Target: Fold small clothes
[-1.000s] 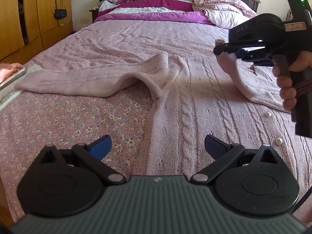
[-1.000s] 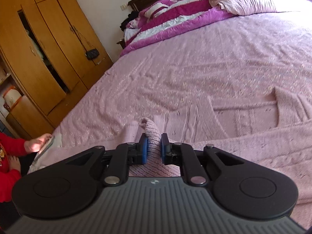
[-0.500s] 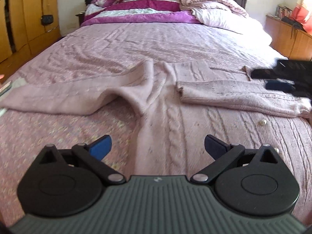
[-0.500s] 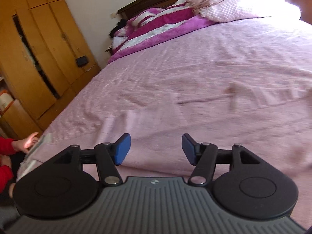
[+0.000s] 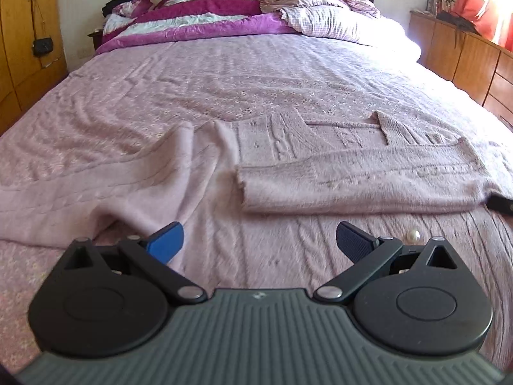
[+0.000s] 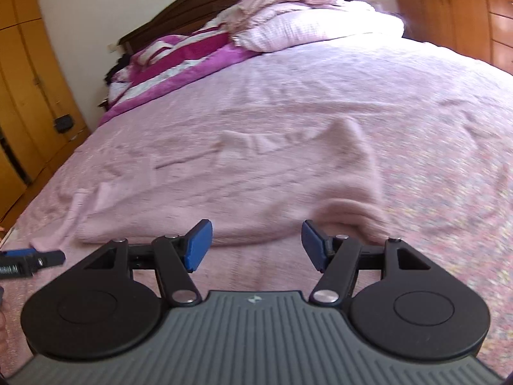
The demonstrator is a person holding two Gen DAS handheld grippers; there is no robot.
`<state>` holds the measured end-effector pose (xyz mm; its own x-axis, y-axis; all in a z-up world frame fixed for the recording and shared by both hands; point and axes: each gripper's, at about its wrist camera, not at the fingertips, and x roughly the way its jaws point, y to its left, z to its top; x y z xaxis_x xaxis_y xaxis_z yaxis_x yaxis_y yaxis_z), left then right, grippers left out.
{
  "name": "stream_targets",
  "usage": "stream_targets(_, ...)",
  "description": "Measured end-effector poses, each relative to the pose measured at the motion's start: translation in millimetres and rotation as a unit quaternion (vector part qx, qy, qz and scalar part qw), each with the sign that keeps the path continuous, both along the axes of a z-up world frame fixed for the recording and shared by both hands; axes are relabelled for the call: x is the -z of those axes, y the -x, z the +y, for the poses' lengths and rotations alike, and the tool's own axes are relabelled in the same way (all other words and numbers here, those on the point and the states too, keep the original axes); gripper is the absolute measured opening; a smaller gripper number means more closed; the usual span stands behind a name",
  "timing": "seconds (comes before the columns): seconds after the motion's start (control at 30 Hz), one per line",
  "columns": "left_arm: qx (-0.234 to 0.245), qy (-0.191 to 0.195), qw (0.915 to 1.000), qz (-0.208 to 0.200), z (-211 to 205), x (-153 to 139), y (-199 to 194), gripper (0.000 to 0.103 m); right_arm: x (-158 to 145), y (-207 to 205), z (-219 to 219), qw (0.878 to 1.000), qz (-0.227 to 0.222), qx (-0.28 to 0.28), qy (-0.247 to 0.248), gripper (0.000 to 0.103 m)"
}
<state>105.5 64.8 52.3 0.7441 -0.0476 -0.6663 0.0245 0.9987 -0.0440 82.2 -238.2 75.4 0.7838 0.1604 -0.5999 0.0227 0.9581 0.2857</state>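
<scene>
Your fingers are standing apart on both sides: the right gripper [image 6: 256, 245] has just been opening and is gripping nothing, and the left gripper [image 5: 259, 240] is gaping wide and empty too. You are hovering both over the pink knitted cardigan [image 5: 272, 173], which is lying flat on the bed [image 5: 224, 80], one sleeve [image 5: 359, 186] folded across its body, the other stretching left.

Pink knit cardigan [image 5: 320, 173] flat on bed (one sleeve folded across, other outstretched).
</scene>
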Motion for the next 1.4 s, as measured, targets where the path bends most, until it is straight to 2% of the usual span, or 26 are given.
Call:
stream_targets(0.17, -0.035, 0.019, 0.9989, 0.024, 1, 5, -25, 0.103, 16, 6, -7, 0.998, -0.01, 0.029, 0.053, 0.07)
stream_targets(0.27, -0.048, 0.021, 0.9979, 0.037, 3, 10, -38, 0.103, 29, 10, -10, 0.999, -0.004, 0.027, 0.037, 0.071)
stream_targets(0.43, -0.054, -0.001, 0.9967, 0.06, 0, 25, -52, 0.103, 37, 16, -10, 0.999, -0.02, 0.034, 0.017, 0.075)
stream_targets(0.63, -0.033, -0.019, 0.9982, 0.047, -9, 33, -54, 0.103, 44, 14, -15, 0.999, -0.033, 0.042, 0.0, 0.077)
stream_targets(0.77, -0.027, -0.04, 0.9981, 0.04, -16, 36, -54, 0.1, 51, 20, -8, 0.998, -0.053, 0.041, 0.015, 0.079)
stream_targets(0.83, -0.024, -0.045, 0.9982, 0.031, -19, 36, -53, 0.093, 52, 20, -5, 0.997, -0.057, 0.04, 0.022, 0.082)
stream_targets(0.93, -0.013, -0.045, 0.9988, 0.015, -25, 35, -52, 0.073, 54, 19, -4, 0.997, -0.058, 0.037, 0.023, 0.084)
stream_targets(0.97, -0.013, -0.048, 0.9987, 0.011, -28, 34, -52, 0.061, 54, 20, -5, 0.997, -0.06, 0.037, 0.021, 0.084)
stream_targets(1.0, -0.013, -0.053, 0.9985, 0.005, -30, 32, -52, 0.038, 55, 21, -7, 0.997, -0.062, 0.037, 0.019, 0.084)
stream_targets(1.07, -0.008, -0.047, 0.9989, 0.0, -32, 27, -51, 0.014, 56, 22, -8, 0.997, -0.065, 0.038, 0.014, 0.084)
stream_targets(1.17, -0.031, -0.036, 0.9988, -0.009, -26, 15, -51, 0.012, 52, 21, -9, 0.997, -0.062, 0.043, 0.007, 0.084)
stream_targets(1.27, -0.051, -0.021, 0.9983, -0.021, -12, 6, -48, 0.012, 44, 26, -16, 0.995, -0.069, 0.063, -0.025, 0.084)
stream_targets(1.4, -0.07, -0.003, 0.9974, -0.018, 5, 4, -49, 0.012, 35, 28, -23, 0.993, -0.084, 0.078, -0.042, 0.084)
